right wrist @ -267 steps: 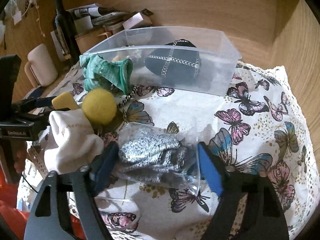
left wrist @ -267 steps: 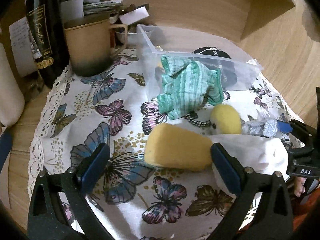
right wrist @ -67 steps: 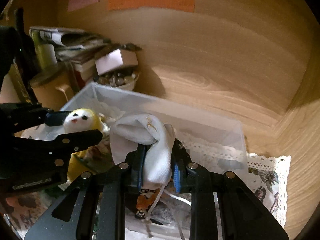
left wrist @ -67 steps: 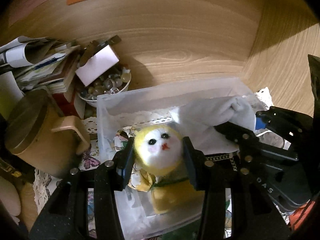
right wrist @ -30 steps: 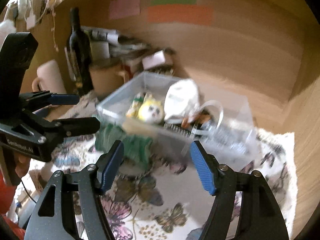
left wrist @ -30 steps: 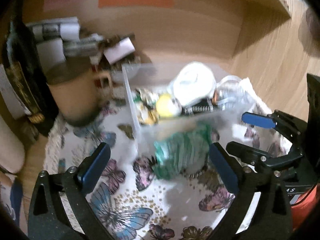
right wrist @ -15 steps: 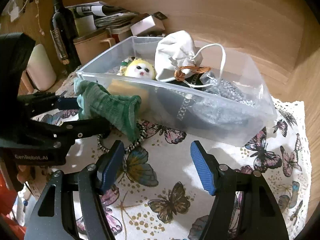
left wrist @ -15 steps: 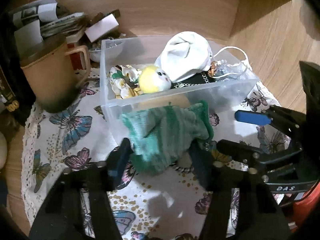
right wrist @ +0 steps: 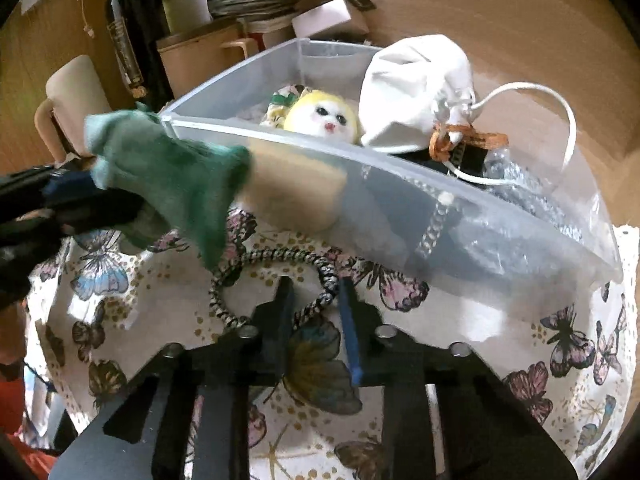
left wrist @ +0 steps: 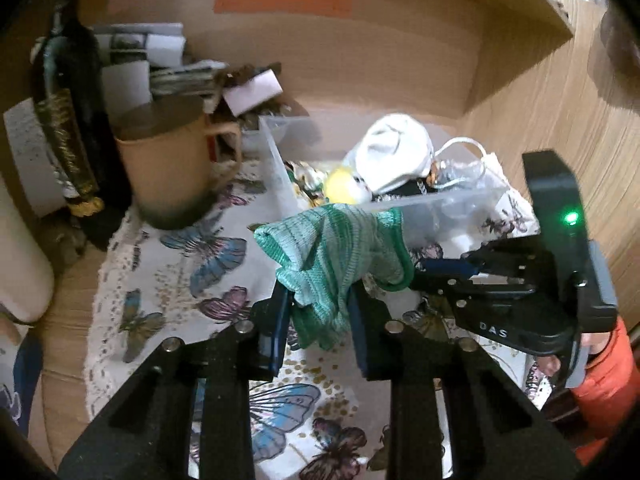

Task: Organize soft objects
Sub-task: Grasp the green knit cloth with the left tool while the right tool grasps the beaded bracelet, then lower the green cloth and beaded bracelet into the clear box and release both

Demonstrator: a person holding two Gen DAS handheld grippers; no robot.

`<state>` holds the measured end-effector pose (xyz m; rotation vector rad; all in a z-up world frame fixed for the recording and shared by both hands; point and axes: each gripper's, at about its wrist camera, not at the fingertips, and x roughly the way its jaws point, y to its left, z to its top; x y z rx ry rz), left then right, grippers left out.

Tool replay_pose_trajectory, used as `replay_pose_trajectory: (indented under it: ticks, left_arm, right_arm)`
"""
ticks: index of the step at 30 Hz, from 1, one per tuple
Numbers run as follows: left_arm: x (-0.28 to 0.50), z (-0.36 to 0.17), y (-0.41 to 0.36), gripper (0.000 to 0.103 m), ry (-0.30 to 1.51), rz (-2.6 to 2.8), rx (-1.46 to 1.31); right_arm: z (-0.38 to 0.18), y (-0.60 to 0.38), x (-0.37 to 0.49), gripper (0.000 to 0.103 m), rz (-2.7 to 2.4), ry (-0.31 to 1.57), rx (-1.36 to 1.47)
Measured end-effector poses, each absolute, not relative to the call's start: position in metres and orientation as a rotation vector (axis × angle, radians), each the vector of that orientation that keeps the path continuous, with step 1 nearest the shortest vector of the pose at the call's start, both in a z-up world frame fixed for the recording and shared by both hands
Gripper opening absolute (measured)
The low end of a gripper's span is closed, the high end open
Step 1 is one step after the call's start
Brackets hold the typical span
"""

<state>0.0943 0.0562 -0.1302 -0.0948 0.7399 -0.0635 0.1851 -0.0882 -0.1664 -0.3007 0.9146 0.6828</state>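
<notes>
My left gripper (left wrist: pixel 318 316) is shut on a green knitted sock (left wrist: pixel 336 252) and holds it above the butterfly cloth, in front of the clear plastic bin (left wrist: pixel 276 160). The sock also shows at the left of the right wrist view (right wrist: pixel 172 176). My right gripper (right wrist: pixel 314 308) is shut on a black-and-white coiled hair tie (right wrist: pixel 276 280) lying on the cloth beside the bin (right wrist: pixel 400 200). In the bin lie a yellow doll (right wrist: pixel 324 118), a white drawstring pouch (right wrist: pixel 416 88), a dark bag and a silver item in plastic (right wrist: pixel 532 196).
A tan mug (left wrist: pixel 172 172), a dark bottle (left wrist: pixel 68 112), papers and a small white box (left wrist: pixel 252 90) stand behind and left of the bin. A cream mug (right wrist: pixel 72 96) is at the left. Wooden walls close the back and right.
My left gripper has closed on the green sock and lifted it off the cloth. My right gripper has closed from wide open onto the hair tie that lay under the sock.
</notes>
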Motion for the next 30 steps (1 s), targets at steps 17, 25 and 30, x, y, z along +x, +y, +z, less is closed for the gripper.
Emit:
replay_pose_trajectory:
  ticks: [17,25,30]
  left_arm:
    - [0.11,-0.086,0.049,0.027,0.611,-0.077,-0.095]
    - [0.134,-0.073,0.044,0.028,0.594,-0.094,-0.098]
    - [0.153,-0.078,0.038,0.028,0.63,-0.113,-0.096]
  right_arm:
    - [-0.108,-0.138,0.155,0.008,0.608,0.695,-0.196]
    - [-0.059,-0.17,0.164,0.008,0.516,0.545,-0.125]
    - [-0.043,-0.179,0.177,0.008,0.461,0.485,-0.103]
